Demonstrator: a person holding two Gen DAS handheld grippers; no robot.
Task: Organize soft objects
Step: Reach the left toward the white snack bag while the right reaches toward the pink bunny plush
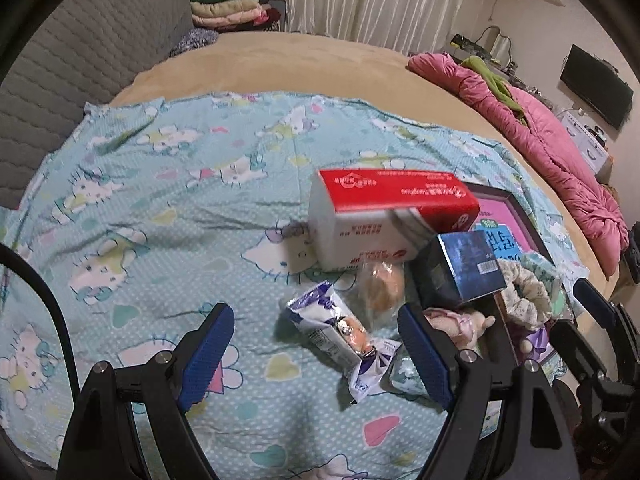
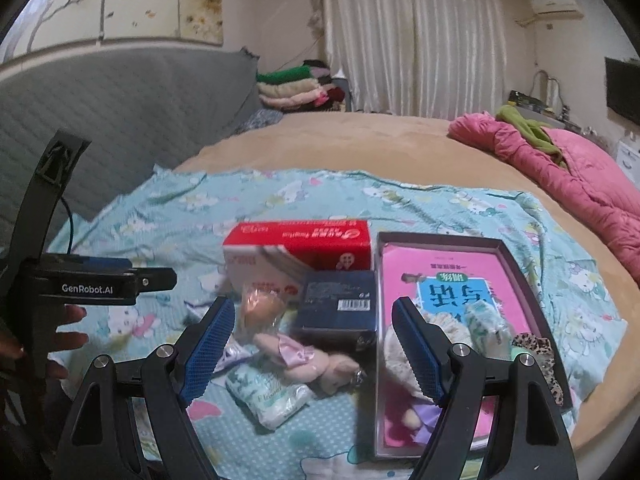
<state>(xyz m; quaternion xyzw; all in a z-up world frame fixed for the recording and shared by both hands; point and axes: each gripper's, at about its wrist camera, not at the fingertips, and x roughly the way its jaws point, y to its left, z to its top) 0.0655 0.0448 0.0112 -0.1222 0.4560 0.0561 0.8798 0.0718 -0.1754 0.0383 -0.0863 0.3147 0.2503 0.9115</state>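
Observation:
Both grippers hover open and empty over a pile on a cartoon-cat bedsheet. My left gripper (image 1: 316,344) frames a purple-white snack packet (image 1: 328,328) and a wrapped bun (image 1: 380,288). My right gripper (image 2: 314,344) frames a pink plush toy (image 2: 304,356) and a pale green tissue pack (image 2: 268,400). A red-white tissue box (image 2: 296,252) and a dark blue box (image 2: 340,304) lie behind. A shallow box with a pink liner (image 2: 448,268) on the right holds a cream scrunchie (image 2: 400,356), another tissue pack (image 2: 486,324) and a leopard scrunchie (image 2: 536,348).
The left gripper shows at the left of the right wrist view (image 2: 152,280), held by a hand. A pink quilt (image 2: 580,176) lies at the bed's right. Folded clothes (image 2: 296,88) are stacked behind. A grey padded headboard (image 2: 120,108) stands at the left.

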